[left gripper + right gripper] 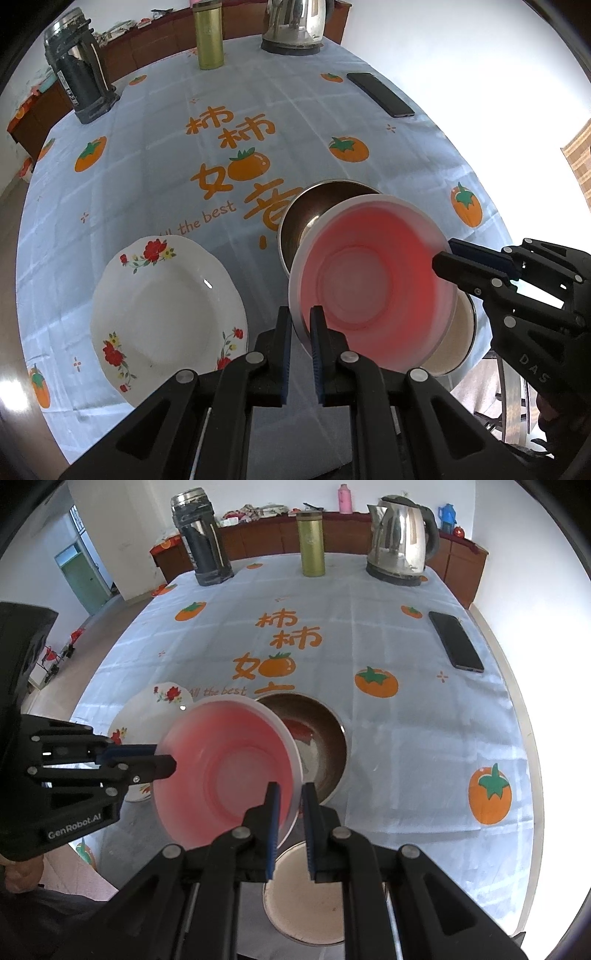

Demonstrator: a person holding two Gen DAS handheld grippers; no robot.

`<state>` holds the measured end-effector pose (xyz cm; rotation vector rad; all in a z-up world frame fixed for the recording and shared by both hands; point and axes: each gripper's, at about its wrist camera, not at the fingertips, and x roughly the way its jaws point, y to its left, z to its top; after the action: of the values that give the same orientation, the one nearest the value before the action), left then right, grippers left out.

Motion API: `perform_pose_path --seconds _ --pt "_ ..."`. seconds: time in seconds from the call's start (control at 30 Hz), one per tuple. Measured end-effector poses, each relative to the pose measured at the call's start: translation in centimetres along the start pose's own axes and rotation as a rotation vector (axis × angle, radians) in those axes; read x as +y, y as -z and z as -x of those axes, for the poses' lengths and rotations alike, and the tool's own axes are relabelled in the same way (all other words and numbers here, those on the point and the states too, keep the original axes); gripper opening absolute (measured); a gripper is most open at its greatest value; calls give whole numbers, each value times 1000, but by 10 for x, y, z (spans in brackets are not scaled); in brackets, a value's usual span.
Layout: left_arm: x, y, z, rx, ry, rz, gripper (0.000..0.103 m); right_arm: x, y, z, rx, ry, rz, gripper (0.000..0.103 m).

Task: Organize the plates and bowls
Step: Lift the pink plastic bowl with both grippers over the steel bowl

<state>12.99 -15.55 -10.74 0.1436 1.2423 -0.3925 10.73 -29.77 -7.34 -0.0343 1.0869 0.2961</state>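
Note:
A pink translucent bowl with a white rim hangs tilted above the table, carried by both grippers. My left gripper is shut on its rim on one side. On the opposite side my right gripper is shut on the rim. Behind the pink bowl a dark metal bowl rests on the cloth. A pale steel dish lies below it near the table's front edge. A white flowered plate lies to the left.
At the far end of the table stand a black thermos, a green flask and a steel kettle. A black phone lies near the right edge. The persimmon-print cloth covers the table.

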Motion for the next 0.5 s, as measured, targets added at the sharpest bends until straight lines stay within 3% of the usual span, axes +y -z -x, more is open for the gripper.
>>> perform_pose_path --seconds 0.5 --pt "1 -17 -4 10 17 33 11 -13 -13 -9 0 5 8 12"
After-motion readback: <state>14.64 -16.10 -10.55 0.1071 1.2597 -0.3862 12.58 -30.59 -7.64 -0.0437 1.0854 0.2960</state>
